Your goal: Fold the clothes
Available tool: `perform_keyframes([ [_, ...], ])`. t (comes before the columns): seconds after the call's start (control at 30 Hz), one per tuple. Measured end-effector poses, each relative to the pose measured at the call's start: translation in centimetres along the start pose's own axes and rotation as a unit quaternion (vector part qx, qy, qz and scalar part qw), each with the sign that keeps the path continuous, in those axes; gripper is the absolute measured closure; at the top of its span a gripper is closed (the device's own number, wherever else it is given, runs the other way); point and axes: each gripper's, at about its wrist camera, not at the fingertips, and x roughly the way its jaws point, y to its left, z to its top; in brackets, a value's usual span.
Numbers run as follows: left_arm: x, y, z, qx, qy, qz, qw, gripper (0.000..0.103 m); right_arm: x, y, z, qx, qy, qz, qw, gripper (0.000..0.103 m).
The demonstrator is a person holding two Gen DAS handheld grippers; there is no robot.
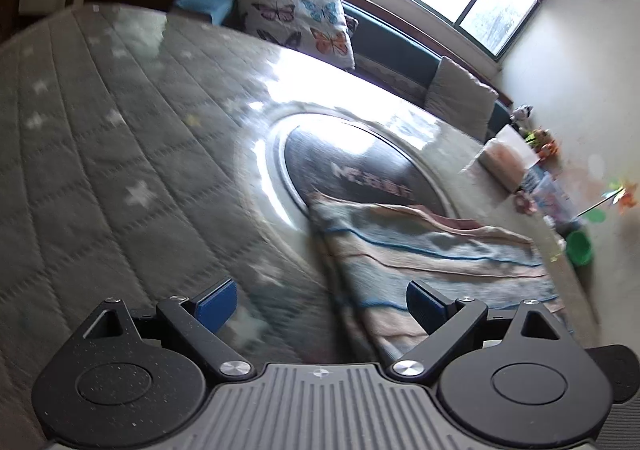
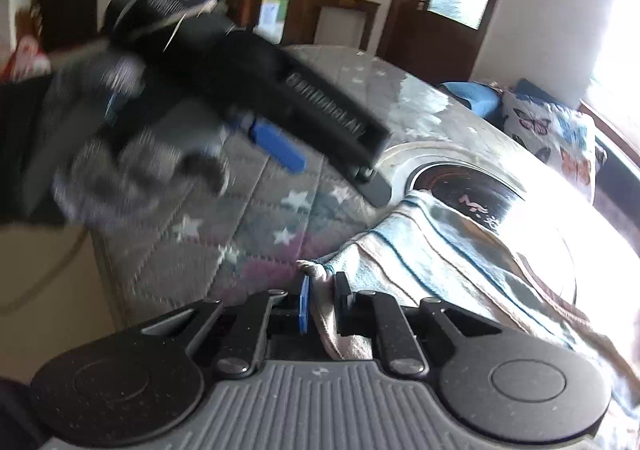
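The step in hand looks like taking hold of the garment's near edge before a fold. One striped garment (image 1: 432, 250) lies flat on the quilted, star-printed surface (image 1: 100, 170), partly over a round dark disc (image 1: 360, 162) set in its middle. In the left wrist view the left gripper (image 1: 322, 306) hangs over the surface with its jaws spread wide and nothing between them; the garment's edge sits at about 1 o'clock from it, just under the right-hand pad. In the right wrist view the right gripper (image 2: 322, 306) has its jaws closed on a bunched corner of the cloth, while the left one appears at 10 o'clock, blurred. The next move probably calls for the left jaws to reach the other near corner and pinch it. Counted: one garment, two grippers, one disc, one butterfly cushion (image 1: 304, 22) at 12 o'clock
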Motion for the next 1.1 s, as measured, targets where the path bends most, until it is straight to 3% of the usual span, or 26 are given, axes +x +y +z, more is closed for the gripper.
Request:
perform_keyframes([
  [0.2, 1.3, -1.4, -0.2, -0.045, 0.033, -0.045, 0.9974, 0.011, -2.7, -2.0, 0.1, 0.057, -0.036, 0.004, 0.998, 0.093],
  [0.3, 2.3, -1.8, -0.3, -0.068, 0.049, -0.062, 0.9945, 0.02, -3.9, -2.6, -0.3, 0.075, -0.051, 0.006, 0.996, 0.093],
  [0.4, 3.1, -2.2, -0.4, -0.087, 0.06, -0.073, 0.9917, 0.044, -4.8, -2.8, -1.1, 0.083, -0.058, 0.012, 0.995, 0.093],
  [0.47, 3.6, -2.3, -0.5, -0.098, 0.067, -0.077, 0.99, 0.072, -5.0, -2.9, -1.6, 0.087, -0.061, 0.016, 0.994, 0.093],
  [0.57, 4.0, -2.3, -0.7, -0.106, 0.07, -0.07, 0.9895, 0.085, -5.3, -3.2, -2.2, 0.095, -0.064, 0.02, 0.993, 0.093],
  [0.77, 3.9, -2.5, -0.6, -0.099, 0.066, -0.053, 0.9915, 0.088, -5.9, -5.3, -3.4, 0.116, -0.069, 0.027, 0.991, 0.081],
  [1.1, 4.0, -2.9, -0.6, -0.089, 0.061, -0.032, 0.9936, 0.089, -7.6, -9.7, -7.1, 0.182, -0.047, -0.048, 0.981, 0.08],
])
